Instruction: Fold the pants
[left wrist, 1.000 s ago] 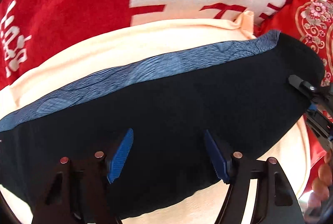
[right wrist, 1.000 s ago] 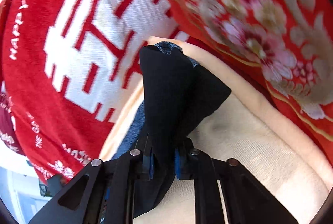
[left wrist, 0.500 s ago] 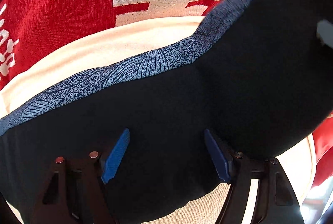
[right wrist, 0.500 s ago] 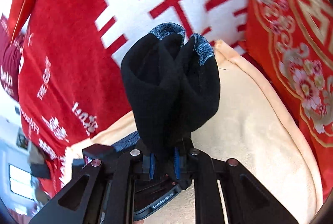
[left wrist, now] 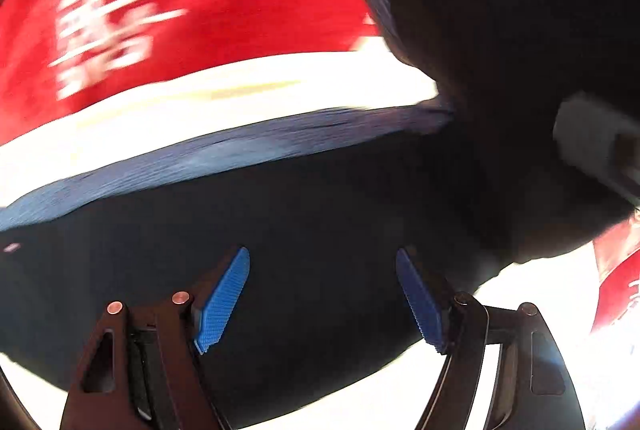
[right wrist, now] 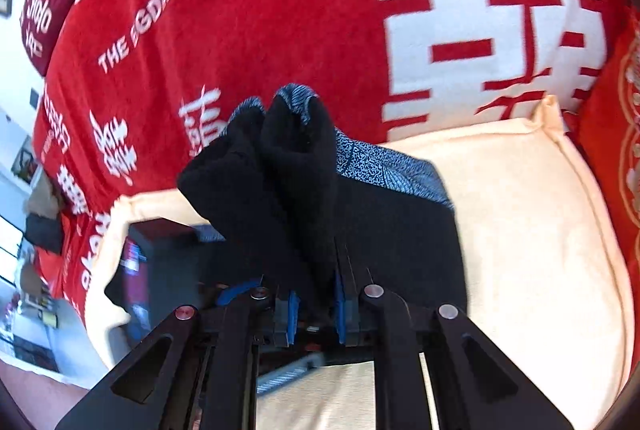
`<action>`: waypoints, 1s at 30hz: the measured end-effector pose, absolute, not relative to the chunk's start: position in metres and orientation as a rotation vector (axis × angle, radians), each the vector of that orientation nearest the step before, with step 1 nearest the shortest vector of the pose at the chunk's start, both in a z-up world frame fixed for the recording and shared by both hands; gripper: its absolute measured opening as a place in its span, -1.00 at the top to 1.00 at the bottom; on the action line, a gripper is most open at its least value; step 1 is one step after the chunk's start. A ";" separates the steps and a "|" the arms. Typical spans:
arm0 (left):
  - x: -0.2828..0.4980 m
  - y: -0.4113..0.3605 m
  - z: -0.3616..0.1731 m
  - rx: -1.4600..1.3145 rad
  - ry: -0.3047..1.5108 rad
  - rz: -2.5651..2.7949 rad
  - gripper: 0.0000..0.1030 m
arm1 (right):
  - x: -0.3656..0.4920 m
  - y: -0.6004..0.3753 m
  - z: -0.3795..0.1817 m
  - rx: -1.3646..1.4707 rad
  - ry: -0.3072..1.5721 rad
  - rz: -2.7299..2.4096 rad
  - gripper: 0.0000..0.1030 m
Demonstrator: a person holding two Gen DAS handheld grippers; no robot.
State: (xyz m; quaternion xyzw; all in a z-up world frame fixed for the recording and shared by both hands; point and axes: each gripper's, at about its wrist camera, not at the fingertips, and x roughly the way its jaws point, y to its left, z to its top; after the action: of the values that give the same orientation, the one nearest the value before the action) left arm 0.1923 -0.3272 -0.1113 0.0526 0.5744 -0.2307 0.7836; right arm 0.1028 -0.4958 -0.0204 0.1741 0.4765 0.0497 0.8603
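The red blanket (right wrist: 248, 30) with white characters covers the bed; a cream cushion (right wrist: 520, 214) lies on it and serves as the folding surface. The pants (right wrist: 392, 230) rest on the cushion. Right gripper (right wrist: 316, 314) fingers clamp a bunched end, raised for folding over. Left gripper (left wrist: 322, 300) fingers stand apart above the dark fabric.
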 end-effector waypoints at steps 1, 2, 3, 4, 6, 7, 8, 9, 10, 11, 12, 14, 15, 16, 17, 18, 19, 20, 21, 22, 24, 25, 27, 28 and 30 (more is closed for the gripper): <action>0.194 -0.305 -0.111 0.125 1.243 -0.465 -0.49 | 0.106 -0.478 -0.029 0.327 1.026 0.102 0.69; 0.196 -0.290 -0.111 0.137 1.247 -0.439 -0.49 | 0.109 -0.463 -0.039 0.301 1.052 0.100 0.68; 0.198 -0.271 -0.113 0.146 1.252 -0.409 -0.49 | 0.111 -0.451 -0.049 0.281 1.077 0.100 0.67; 0.201 -0.253 -0.114 0.152 1.258 -0.378 -0.49 | 0.111 -0.437 -0.060 0.256 1.103 0.101 0.66; 0.208 -0.218 -0.120 0.151 1.277 -0.311 -0.49 | 0.112 -0.400 -0.087 0.117 1.178 0.075 0.58; 0.210 -0.204 -0.123 0.148 1.285 -0.283 -0.49 | 0.110 -0.387 -0.095 0.054 1.193 0.058 0.57; 0.214 -0.187 -0.126 0.141 1.296 -0.248 -0.49 | 0.107 -0.372 -0.102 -0.031 1.200 0.038 0.55; 0.215 -0.176 -0.127 0.130 1.303 -0.234 -0.49 | 0.103 -0.360 -0.103 -0.116 1.193 0.018 0.47; 0.217 -0.167 -0.128 0.114 1.308 -0.229 -0.49 | 0.099 -0.352 -0.101 -0.155 1.184 0.023 0.37; 0.218 -0.158 -0.127 0.104 1.309 -0.225 -0.49 | 0.094 -0.348 -0.096 -0.144 1.179 0.057 0.14; 0.220 -0.151 -0.125 0.107 1.307 -0.224 -0.49 | 0.089 -0.348 -0.091 -0.117 1.178 0.090 -0.02; 0.224 -0.144 -0.120 0.118 1.307 -0.240 -0.49 | 0.081 -0.351 -0.083 -0.094 1.184 0.132 -0.09; 0.229 -0.146 -0.115 0.113 1.312 -0.259 -0.49 | 0.077 -0.357 -0.077 -0.069 1.188 0.154 -0.09; 0.230 -0.148 -0.111 0.101 1.316 -0.284 -0.49 | 0.074 -0.366 -0.072 -0.025 1.192 0.172 -0.09; 0.229 -0.151 -0.106 0.087 1.317 -0.314 -0.49 | 0.071 -0.379 -0.067 0.023 1.194 0.170 -0.09; 0.229 -0.154 -0.100 0.072 1.317 -0.350 -0.49 | 0.069 -0.392 -0.062 0.059 1.193 0.154 -0.09; 0.229 -0.159 -0.094 0.055 1.316 -0.391 -0.49 | 0.068 -0.402 -0.058 0.086 1.192 0.141 -0.09; 0.228 -0.165 -0.087 0.029 1.318 -0.445 -0.49 | 0.066 -0.415 -0.055 0.116 1.191 0.124 -0.09; 0.228 -0.174 -0.082 0.009 1.323 -0.487 -0.49 | 0.064 -0.428 -0.054 0.144 1.194 0.103 -0.09; 0.228 -0.182 -0.078 -0.022 1.336 -0.542 -0.49 | 0.065 -0.437 -0.053 0.166 1.198 0.089 -0.09; 0.226 -0.204 -0.071 -0.077 1.367 -0.630 -0.49 | 0.064 -0.454 -0.055 0.234 1.211 0.075 -0.09; 0.228 -0.215 -0.072 -0.100 1.382 -0.670 -0.49 | 0.063 -0.464 -0.059 0.277 1.218 0.071 -0.09; 0.228 -0.236 -0.078 -0.122 1.421 -0.730 -0.49 | 0.062 -0.481 -0.067 0.355 1.231 0.061 -0.09; 0.224 -0.252 -0.083 -0.114 1.436 -0.732 -0.49 | 0.061 -0.487 -0.069 0.383 1.235 0.058 -0.09; 0.219 -0.267 -0.081 -0.109 1.451 -0.728 -0.49 | 0.059 -0.496 -0.072 0.437 1.238 0.054 -0.09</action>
State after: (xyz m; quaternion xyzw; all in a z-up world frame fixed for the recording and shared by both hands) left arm 0.2195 -0.2666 -0.0814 -0.0487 0.6482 -0.3250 0.6869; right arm 0.0587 -0.4955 -0.0724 0.2030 0.5755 0.0251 0.7918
